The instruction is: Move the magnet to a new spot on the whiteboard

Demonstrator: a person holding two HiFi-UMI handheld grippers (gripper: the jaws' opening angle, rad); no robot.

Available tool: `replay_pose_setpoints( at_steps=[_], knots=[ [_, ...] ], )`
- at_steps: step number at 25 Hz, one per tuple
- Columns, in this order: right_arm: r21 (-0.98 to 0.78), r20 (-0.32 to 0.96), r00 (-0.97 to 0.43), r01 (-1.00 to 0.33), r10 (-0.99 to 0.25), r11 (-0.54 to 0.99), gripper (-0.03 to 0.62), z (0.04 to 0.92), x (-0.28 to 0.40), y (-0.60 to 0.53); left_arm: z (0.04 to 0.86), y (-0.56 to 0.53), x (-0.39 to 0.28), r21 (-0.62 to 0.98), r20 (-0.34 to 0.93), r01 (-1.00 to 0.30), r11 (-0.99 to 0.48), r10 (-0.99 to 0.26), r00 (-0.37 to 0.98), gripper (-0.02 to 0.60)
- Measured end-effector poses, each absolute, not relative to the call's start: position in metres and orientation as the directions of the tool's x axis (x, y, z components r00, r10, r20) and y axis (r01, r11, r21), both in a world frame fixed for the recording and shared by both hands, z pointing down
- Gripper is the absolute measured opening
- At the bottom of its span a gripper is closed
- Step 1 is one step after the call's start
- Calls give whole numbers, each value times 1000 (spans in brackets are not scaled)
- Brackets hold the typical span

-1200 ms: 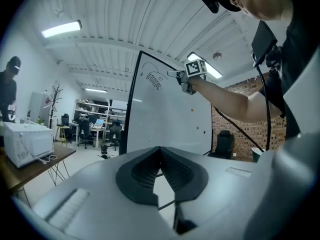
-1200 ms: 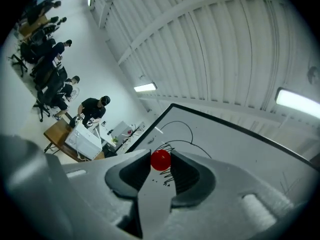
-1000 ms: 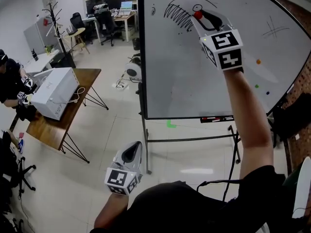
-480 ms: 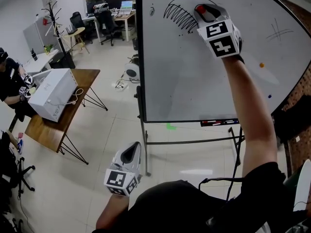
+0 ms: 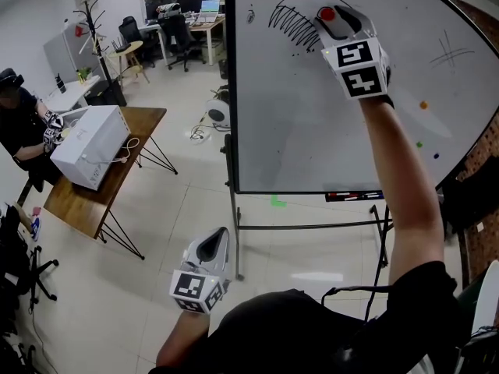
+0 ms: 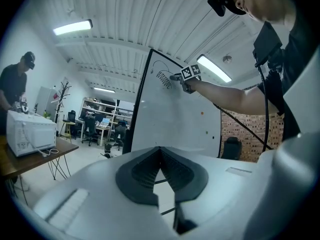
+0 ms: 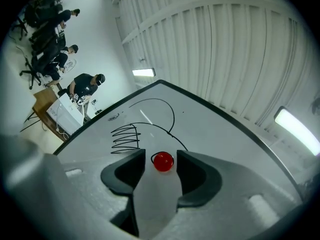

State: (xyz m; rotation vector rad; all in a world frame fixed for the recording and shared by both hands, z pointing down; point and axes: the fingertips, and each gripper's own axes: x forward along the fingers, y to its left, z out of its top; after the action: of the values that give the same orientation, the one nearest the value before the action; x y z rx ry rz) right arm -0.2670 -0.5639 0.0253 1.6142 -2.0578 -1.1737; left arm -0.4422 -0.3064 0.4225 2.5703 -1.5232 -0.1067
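Note:
The red magnet sits on the whiteboard near its top, just right of a scribbled black drawing. In the right gripper view the magnet lies inside a drawn black circle. My right gripper is raised to the board with the magnet between its jaws, which are opening, and a gap shows on each side of it. In the head view that gripper is at arm's length. My left gripper hangs low by my body, its pads closed together on nothing.
Small orange, green and blue magnets dot the board's right side. Markers lie in the tray under it. A wooden table with a white box stands left, with a seated person beside it.
My right gripper carried the red magnet a little up and right along the board, then its jaws spread away from it. The left gripper stayed put.

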Motion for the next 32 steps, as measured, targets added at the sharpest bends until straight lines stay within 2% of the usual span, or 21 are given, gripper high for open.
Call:
replay_pose_setpoints(
  at_steps=[3, 7, 10, 11, 12, 18, 24, 32],
  knots=[
    [724, -259, -357, -686, -898, 63, 178, 35, -266, -548, 421, -298, -443, 169, 16, -866, -471, -877, 480, 17],
    [683, -222, -410, -713, -885, 159, 162, 60, -269, -520, 413, -288, -440, 168, 8, -859, -484, -870, 492, 17],
    [630, -211, -452, -741, -867, 233, 68, 80, -268, -493, 412, -279, -434, 165, 4, -847, -505, -858, 513, 17],
    [613, -212, -460, -750, -862, 250, 19, 87, -265, -484, 412, -276, -432, 163, 3, -843, -513, -854, 521, 17],
    [595, -209, -468, -758, -859, 268, 6, 95, -263, -476, 412, -272, -430, 162, 3, -839, -520, -850, 527, 17],
    [451, -154, -541, -783, -827, 428, 6, 148, -259, -417, 409, -242, -423, 157, 13, -825, -542, -835, 551, 17],
    [367, -113, -598, -767, -793, 526, 6, 219, -255, -333, 411, -218, -413, 162, 5, -800, -578, -810, 586, 17],
    [150, 76, -669, -725, -739, 672, 6, 357, -247, -252, 427, -202, -385, 200, 25, -770, -606, -782, 622, 17]
  ],
)
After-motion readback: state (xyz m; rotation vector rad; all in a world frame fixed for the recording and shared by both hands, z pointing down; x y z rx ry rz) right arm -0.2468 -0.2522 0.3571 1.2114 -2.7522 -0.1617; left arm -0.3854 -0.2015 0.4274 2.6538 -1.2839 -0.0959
